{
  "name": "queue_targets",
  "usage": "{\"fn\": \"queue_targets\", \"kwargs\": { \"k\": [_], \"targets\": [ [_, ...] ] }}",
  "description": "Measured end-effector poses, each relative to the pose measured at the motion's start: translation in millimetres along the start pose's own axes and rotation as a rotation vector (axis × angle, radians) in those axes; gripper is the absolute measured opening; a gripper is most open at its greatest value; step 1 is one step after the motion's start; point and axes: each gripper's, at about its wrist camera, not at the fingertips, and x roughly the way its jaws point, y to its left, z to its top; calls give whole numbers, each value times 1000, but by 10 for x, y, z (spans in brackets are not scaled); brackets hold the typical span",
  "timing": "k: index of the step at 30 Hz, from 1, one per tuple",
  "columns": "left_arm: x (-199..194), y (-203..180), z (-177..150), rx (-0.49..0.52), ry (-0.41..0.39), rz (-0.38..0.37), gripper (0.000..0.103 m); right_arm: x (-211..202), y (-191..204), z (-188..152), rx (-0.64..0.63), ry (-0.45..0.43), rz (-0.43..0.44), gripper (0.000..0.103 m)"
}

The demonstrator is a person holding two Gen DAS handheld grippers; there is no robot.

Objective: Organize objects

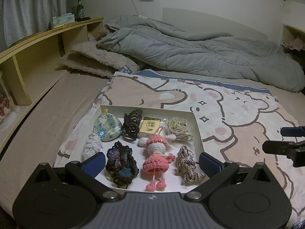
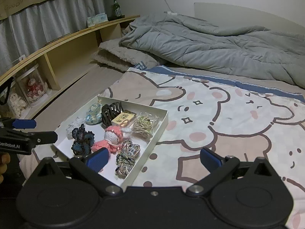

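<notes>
A white shallow box [image 1: 198, 133] [image 2: 162, 122] lies on a bear-print cloth on the bed. It holds a pink crochet doll [image 1: 155, 152] [image 2: 110, 137], a dark crochet piece [image 1: 121, 164] [image 2: 83, 140], a braided cord bundle [image 1: 187, 165] [image 2: 126, 155], a floral pouch [image 1: 107, 126] [image 2: 93, 113], a brown hair claw [image 1: 132, 125] [image 2: 110, 113], a small yellow box [image 1: 149, 126] [image 2: 124, 118], a bagged cord [image 1: 179, 127] [image 2: 145, 125] and a grey knit piece [image 1: 92, 146] [image 2: 73, 126]. My left gripper [image 1: 152, 164] is open and empty over the box's near edge. My right gripper [image 2: 153, 159] is open and empty at the box's right corner.
A bear-print cloth [image 1: 228, 114] [image 2: 228, 114] covers the bed. A grey duvet [image 1: 190, 51] [image 2: 209, 43] and a beige folded blanket [image 1: 95, 59] lie behind. A wooden shelf [image 1: 38, 43] [image 2: 66, 43] with a bottle [image 1: 80, 9] runs along the left.
</notes>
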Motion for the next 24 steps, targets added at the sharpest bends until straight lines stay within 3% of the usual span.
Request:
{"fn": "queue_targets", "kwargs": {
  "k": [24],
  "targets": [
    [27, -55, -26, 23, 26, -36, 103, 76, -40, -17, 10, 34, 5, 103]
  ]
}}
